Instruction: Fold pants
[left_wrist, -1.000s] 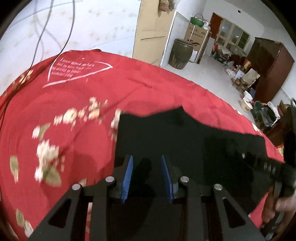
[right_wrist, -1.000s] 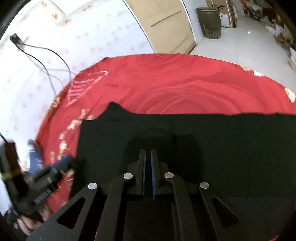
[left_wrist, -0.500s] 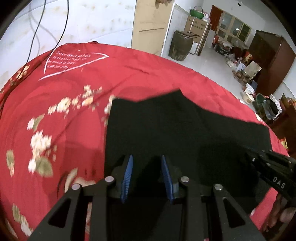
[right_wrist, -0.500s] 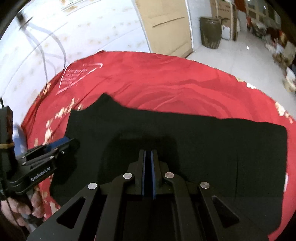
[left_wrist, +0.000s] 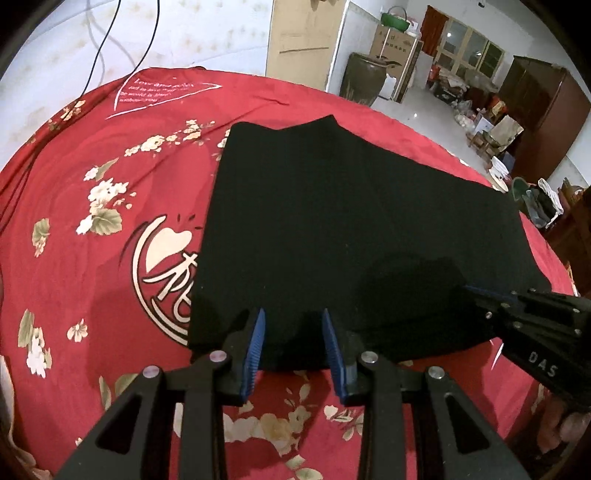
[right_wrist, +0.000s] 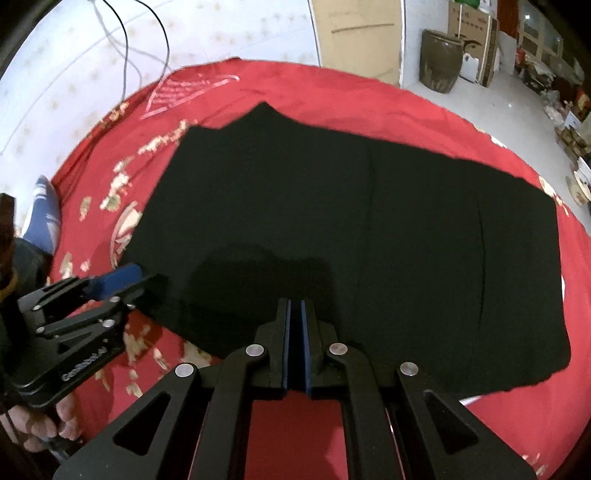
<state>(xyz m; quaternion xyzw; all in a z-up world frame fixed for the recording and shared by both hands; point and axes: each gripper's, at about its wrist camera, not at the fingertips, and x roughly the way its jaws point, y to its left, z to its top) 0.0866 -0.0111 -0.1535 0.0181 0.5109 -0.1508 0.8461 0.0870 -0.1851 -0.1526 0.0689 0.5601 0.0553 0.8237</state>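
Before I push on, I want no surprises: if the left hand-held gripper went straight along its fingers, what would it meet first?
Probably the near edge of the black pants, which lies between the open left hand-held gripper; beneath is the red bedspread. Depth is unclear.

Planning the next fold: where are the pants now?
The pants lie flat on the red cloth, ahead of both tongs, near the cloth's near edge.
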